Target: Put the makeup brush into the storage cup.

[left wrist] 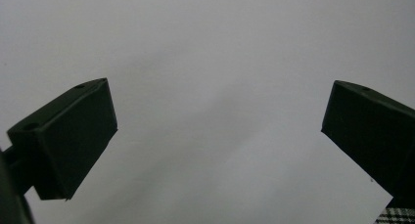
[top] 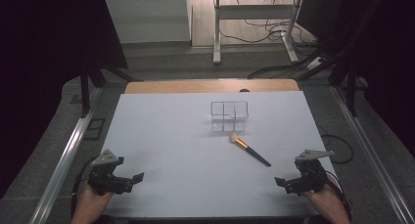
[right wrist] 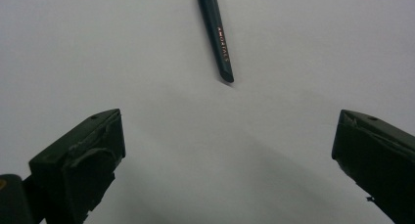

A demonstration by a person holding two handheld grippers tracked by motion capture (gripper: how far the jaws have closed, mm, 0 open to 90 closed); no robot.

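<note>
High view: a makeup brush [top: 249,149] lies flat on the white table [top: 171,136], just in front of a clear divided organizer [top: 229,115], bristles toward it.
Right gripper [top: 288,183]: jaws spread wide, holding nothing, near the brush's dark handle end.
Left gripper [top: 133,179]: jaws apart, holding nothing, well away from the brush.
Right gripper view: handle tip [right wrist: 225,72] ahead of the jaws.

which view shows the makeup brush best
The high view: the whole makeup brush lies on the table, bristles toward the clear organizer. The right gripper view has just its dark handle end; the left gripper view looks at bare table.
</note>
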